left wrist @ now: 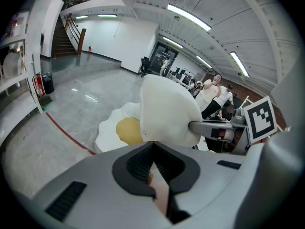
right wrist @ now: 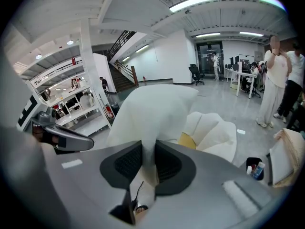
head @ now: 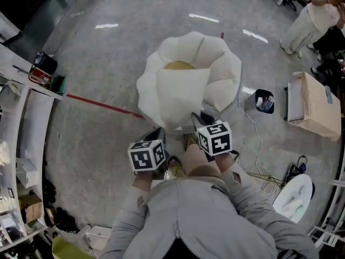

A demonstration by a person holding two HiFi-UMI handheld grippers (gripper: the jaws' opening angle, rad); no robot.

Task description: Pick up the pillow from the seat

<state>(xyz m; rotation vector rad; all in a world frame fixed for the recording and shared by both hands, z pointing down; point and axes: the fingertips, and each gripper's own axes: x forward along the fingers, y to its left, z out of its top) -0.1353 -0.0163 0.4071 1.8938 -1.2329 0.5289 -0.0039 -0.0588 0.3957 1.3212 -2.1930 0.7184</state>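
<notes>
In the head view, 1 white pillow (head: 182,93) stands on edge over the near edge of 1 white petal-shaped seat (head: 229,63). The right gripper (head: 201,118) is at its lower right corner and the left gripper (head: 158,135) just beside its lower left corner. In the left gripper view, that gripper's jaws are closed on nothing. The pillow (left wrist: 167,111) sits beyond them, over the seat's yellow middle, and whether its bottom edge touches the seat I cannot tell. In the right gripper view, the jaws are clamped on a thin fold of the pillow (right wrist: 147,113), with the seat (right wrist: 217,128) behind. The likely trouble is that only 1 of the 2 grippers holds, and by a narrow pinch of soft cloth. The pillow's weight could pull the fold out, or the free side could sag and drag on the seat's near edge. If the left jaws open too late, they could push the pillow away. The count is 1 pillow, 1 seat and 2 grippers.
</notes>
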